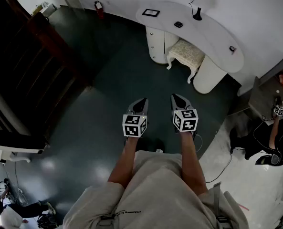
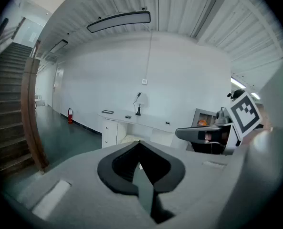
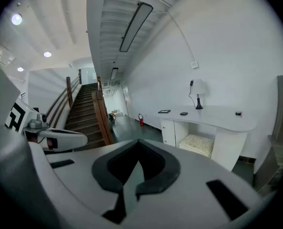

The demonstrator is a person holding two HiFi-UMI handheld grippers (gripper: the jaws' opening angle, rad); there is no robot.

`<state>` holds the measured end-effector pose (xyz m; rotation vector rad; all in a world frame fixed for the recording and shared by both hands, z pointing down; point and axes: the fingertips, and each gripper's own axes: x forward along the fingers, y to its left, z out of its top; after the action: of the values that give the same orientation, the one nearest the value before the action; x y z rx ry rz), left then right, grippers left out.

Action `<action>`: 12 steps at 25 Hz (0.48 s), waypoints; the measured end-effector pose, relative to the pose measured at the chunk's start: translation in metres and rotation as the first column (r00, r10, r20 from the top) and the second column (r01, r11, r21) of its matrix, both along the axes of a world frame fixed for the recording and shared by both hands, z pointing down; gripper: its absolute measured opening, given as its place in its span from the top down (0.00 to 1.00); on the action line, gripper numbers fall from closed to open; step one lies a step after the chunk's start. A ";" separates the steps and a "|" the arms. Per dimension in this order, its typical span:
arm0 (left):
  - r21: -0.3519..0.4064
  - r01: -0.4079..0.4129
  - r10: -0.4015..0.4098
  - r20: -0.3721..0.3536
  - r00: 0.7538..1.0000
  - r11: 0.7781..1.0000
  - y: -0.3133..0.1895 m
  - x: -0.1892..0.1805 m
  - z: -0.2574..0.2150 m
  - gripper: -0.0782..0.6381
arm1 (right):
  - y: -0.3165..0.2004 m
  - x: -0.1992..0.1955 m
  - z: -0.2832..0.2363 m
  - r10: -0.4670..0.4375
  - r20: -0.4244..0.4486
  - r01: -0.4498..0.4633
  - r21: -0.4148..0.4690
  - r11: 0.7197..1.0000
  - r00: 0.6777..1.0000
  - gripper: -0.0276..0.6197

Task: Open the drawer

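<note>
The white curved desk [image 1: 203, 30] stands against the far wall, several steps ahead of me. Its left pedestal holds the drawers [image 1: 156, 44], all closed; they also show as drawers [image 2: 110, 129] in the left gripper view and drawers [image 3: 168, 130] in the right gripper view. My left gripper [image 1: 140, 103] and right gripper [image 1: 176, 99] are held side by side in front of my body, pointing at the desk over the dark floor. In its own view the left gripper [image 2: 140, 145] has its jaws together and holds nothing. The right gripper [image 3: 139, 144] is likewise shut and empty.
A cushioned stool [image 1: 185, 54] sits under the desk's middle. A lamp [image 1: 197, 12], a tablet [image 1: 151, 12] and small items lie on top. A wooden staircase [image 1: 34, 56] rises at left, and a fire extinguisher [image 1: 99, 7] stands by the wall. At right a person [image 1: 277, 135] sits at another table, with cables [image 1: 222, 168] on the floor.
</note>
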<state>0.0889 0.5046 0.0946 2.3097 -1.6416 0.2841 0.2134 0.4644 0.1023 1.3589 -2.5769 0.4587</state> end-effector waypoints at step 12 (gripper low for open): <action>-0.080 -0.065 0.079 0.187 0.979 0.995 0.005 0.002 0.000 0.88 | -0.008 -0.001 -0.007 -0.092 0.029 0.091 0.019 0.996 0.995 0.93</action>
<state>0.0908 0.5094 0.0945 2.3522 -1.6040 0.5878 0.2123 0.4563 0.0951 1.2421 -2.6601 0.4454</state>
